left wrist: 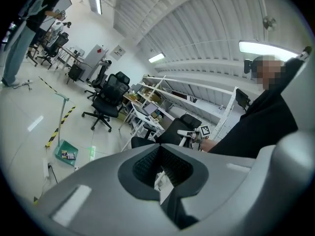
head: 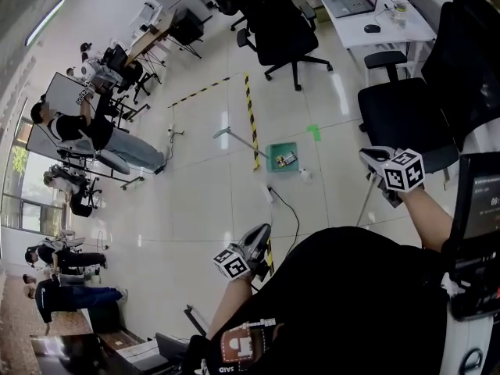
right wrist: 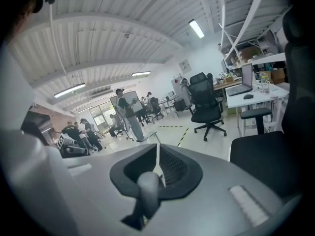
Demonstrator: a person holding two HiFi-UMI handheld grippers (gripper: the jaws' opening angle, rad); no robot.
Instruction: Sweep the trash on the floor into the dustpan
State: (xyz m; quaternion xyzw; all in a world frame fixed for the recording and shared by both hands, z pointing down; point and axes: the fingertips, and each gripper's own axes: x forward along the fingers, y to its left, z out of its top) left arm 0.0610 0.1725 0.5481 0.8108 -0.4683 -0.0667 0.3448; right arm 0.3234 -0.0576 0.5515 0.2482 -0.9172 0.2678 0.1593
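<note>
A green dustpan (head: pixel 283 159) stands on the tiled floor with its long handle (head: pixel 234 137) leaning to the left; small bits of trash (head: pixel 286 159) lie inside it. A white scrap (head: pixel 305 175) rests on the floor just beside it. In the left gripper view the dustpan (left wrist: pixel 66 154) shows far off at lower left. My right gripper (head: pixel 380 172) is shut on the broom handle (right wrist: pixel 147 187), whose thin pole (head: pixel 365 206) runs down past my body. My left gripper (head: pixel 256 241) hangs lower, over my lap, jaws shut with nothing clearly between them.
Black office chairs (head: pixel 283 31) (head: pixel 402 119) stand behind and to the right of the dustpan. A white desk (head: pixel 373 12) holds a laptop. Yellow-black tape (head: pixel 251 116) marks the floor. A power strip with a black cable (head: pixel 272 196) lies near me. People (head: pixel 94 135) are at the left.
</note>
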